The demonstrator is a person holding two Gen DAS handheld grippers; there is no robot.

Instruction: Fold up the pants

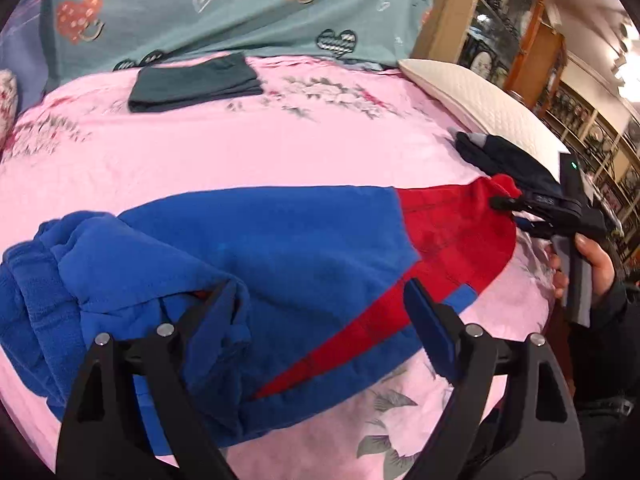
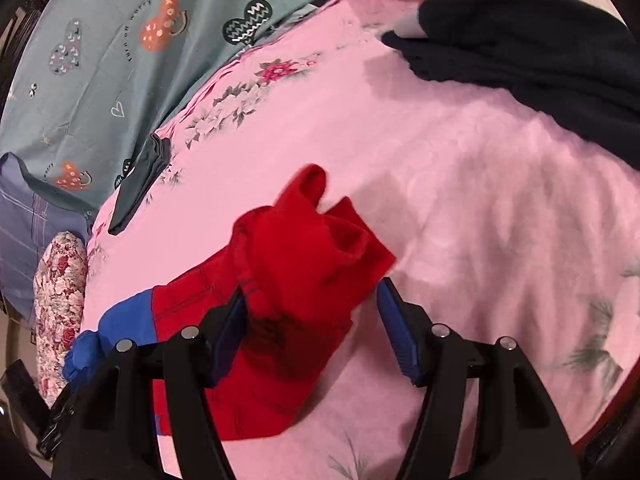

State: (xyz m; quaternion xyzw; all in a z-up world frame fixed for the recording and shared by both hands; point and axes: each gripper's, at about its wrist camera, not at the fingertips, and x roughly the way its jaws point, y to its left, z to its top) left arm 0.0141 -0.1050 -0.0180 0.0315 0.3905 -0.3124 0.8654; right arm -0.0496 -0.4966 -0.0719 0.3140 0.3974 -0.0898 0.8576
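Observation:
Blue and red fleece pants lie across the pink floral bed sheet, waist bunched at the left, red leg ends at the right. My left gripper is open over the blue waist part, its left finger touching a fold. My right gripper is open with the red leg ends between its fingers; the cloth stands up a little there. The right gripper also shows in the left wrist view at the red leg end, held by a hand.
A folded dark green garment lies at the far side of the bed. A dark navy garment lies near a white pillow. A teal heart-print quilt is at the back. A floral pillow is at the left.

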